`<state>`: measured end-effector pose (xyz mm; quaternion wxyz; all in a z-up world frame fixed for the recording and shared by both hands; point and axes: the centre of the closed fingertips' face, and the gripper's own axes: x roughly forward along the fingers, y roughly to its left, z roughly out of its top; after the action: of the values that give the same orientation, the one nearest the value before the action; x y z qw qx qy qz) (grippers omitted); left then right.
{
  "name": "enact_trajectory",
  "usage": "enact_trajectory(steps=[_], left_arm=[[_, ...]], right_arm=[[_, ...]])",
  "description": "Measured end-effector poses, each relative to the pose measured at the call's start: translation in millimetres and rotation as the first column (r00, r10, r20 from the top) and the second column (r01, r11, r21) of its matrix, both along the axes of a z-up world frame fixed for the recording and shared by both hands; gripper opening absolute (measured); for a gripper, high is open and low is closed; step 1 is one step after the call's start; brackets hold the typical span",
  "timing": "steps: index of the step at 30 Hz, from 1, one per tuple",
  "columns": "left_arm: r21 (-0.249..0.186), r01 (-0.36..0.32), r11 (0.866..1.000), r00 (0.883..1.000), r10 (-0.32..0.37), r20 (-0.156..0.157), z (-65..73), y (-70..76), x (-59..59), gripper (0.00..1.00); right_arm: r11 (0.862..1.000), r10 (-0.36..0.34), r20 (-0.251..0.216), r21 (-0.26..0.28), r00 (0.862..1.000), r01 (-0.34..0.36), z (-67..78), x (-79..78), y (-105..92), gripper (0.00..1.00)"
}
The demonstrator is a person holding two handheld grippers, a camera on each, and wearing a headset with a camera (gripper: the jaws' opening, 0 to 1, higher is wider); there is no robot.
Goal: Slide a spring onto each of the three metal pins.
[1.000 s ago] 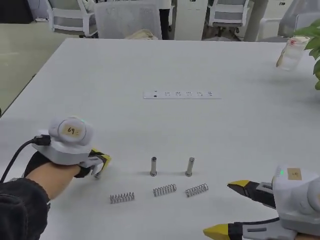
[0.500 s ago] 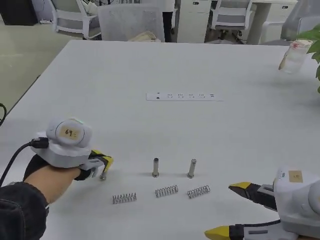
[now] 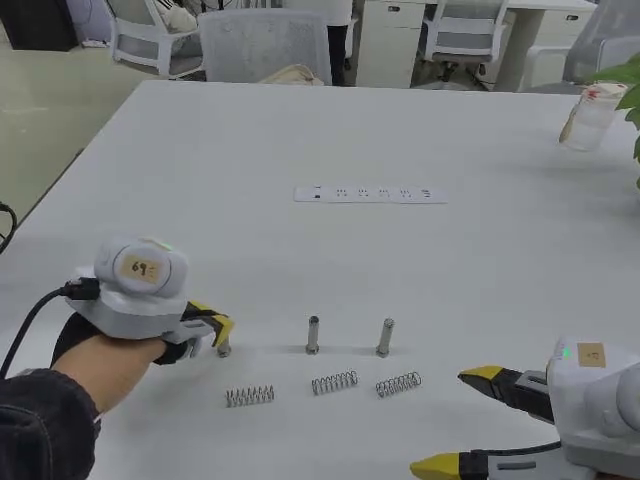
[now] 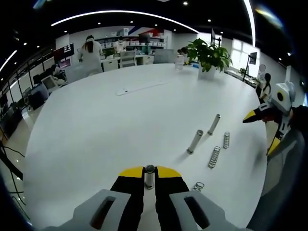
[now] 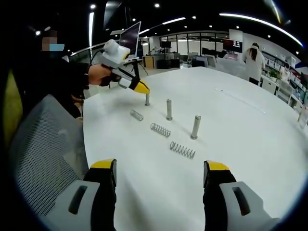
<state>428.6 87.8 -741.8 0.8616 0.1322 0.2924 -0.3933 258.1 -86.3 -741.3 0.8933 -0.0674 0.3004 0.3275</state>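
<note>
The white table (image 3: 300,140) carries everything. The right gripper (image 3: 448,420) hovers with its jaws spread wide, gripping nothing. The left gripper (image 3: 222,338) has its yellow fingers (image 4: 130,174) clenched on one upright metal pin (image 4: 149,176). Two more pins (image 3: 313,335) (image 3: 386,337) stand free beyond those fingertips, toward the right gripper. Three springs (image 3: 333,382) lie loose in a row between the two grippers' fingers, just beside the pins

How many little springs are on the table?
3, in a row on the table: the left spring by the left pin in the left gripper, the middle spring in front of the middle pin, the right spring in front of the right pin. None looks hidden.
</note>
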Motion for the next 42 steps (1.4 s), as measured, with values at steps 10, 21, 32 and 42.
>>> enact_trajectory(steps=[10,21,32,42], left_arm=[[-0.009,0.017,1.000,1.000,-0.017,-0.003,1.3,-5.7,-8.3,0.00],[-0.025,0.041,0.999,0.999,-0.041,0.013,1.5,-12.0,-9.6,0.00],[-0.017,0.068,0.998,0.997,-0.067,0.024,-1.2,-12.6,-12.0,0.02],[-0.030,0.062,0.998,0.998,-0.061,0.016,-2.4,-9.6,-15.3,0.07]], right_arm=[[1.000,0.005,-0.001,-0.003,1.000,-0.005,-0.5,-0.5,0.9,0.72],[1.000,0.005,-0.002,-0.004,1.000,-0.005,-1.0,-0.7,0.5,0.72],[1.000,0.006,-0.003,-0.007,1.000,-0.006,-1.5,-0.9,0.3,0.72],[1.000,0.009,-0.006,-0.011,1.000,-0.009,-2.4,-1.4,0.8,0.72]])
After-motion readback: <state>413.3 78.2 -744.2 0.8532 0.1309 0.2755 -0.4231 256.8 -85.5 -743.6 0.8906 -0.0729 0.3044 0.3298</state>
